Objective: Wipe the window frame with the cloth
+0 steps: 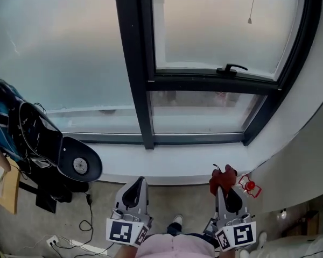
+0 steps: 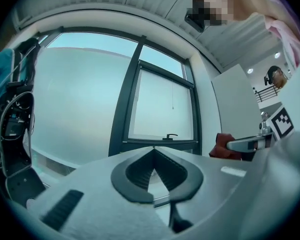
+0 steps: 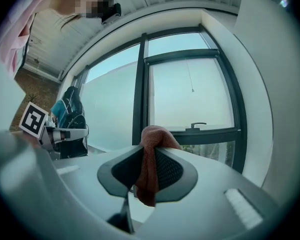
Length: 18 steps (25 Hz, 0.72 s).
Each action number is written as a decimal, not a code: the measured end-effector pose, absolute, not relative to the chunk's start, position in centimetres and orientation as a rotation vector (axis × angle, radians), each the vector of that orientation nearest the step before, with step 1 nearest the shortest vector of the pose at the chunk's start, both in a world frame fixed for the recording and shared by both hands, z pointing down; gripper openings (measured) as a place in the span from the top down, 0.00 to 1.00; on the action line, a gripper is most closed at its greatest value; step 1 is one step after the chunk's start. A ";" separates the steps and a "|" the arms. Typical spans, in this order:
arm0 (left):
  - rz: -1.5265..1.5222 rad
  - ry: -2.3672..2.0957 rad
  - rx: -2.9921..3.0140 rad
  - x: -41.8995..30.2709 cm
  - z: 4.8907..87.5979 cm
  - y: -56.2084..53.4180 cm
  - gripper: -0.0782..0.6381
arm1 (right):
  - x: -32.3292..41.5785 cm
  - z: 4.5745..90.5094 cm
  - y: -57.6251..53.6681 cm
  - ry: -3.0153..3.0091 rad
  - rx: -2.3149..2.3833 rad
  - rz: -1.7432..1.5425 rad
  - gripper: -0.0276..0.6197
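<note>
Window frame (image 1: 142, 90) ahead. Right gripper (image 3: 150, 150) pinches cloth (image 3: 156, 134); left gripper (image 2: 153, 150) jaws touch, clear only in its view.

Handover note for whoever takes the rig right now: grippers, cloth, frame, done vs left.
Right gripper: shut on the red cloth, which bunches above the jaw tips and hangs below.
Left gripper: shut, empty.
Both are held low, short of the white sill; the cloth is not touching the dark window frame.
Done: cloth gripped.
Left: bring the cloth to the frame and wipe.
</note>
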<state>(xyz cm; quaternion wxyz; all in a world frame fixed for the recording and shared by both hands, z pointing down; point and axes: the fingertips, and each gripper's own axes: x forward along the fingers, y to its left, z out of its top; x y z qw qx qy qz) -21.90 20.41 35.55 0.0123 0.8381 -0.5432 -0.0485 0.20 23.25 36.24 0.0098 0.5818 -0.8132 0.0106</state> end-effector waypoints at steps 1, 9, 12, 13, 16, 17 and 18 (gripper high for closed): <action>-0.148 -1.710 2.599 -21.7 35.7 19.6 0.90 | 0.6 36.2 22.3 -2.549 1.805 0.034 0.85; -0.140 -1.761 2.542 -20.0 36.6 15.3 0.90 | 2.4 36.7 16.4 -2.594 1.741 0.065 0.85; -0.131 -1.766 2.533 -20.2 37.0 13.7 0.90 | 1.8 37.0 14.9 -2.595 1.708 0.065 0.85; -0.132 -1.764 2.529 -20.3 37.1 13.0 0.90 | 1.6 37.1 14.4 -2.590 1.703 0.069 0.85; -0.136 -1.752 2.512 -20.8 37.6 10.7 0.90 | 1.4 37.5 12.6 -2.559 1.704 0.087 0.85; -0.135 -1.744 2.506 -21.1 37.9 9.8 0.90 | 1.3 37.6 11.9 -2.546 1.708 0.094 0.85; -0.130 -1.732 2.503 -21.3 38.0 8.8 0.90 | 1.2 37.5 11.2 -2.534 1.718 0.101 0.85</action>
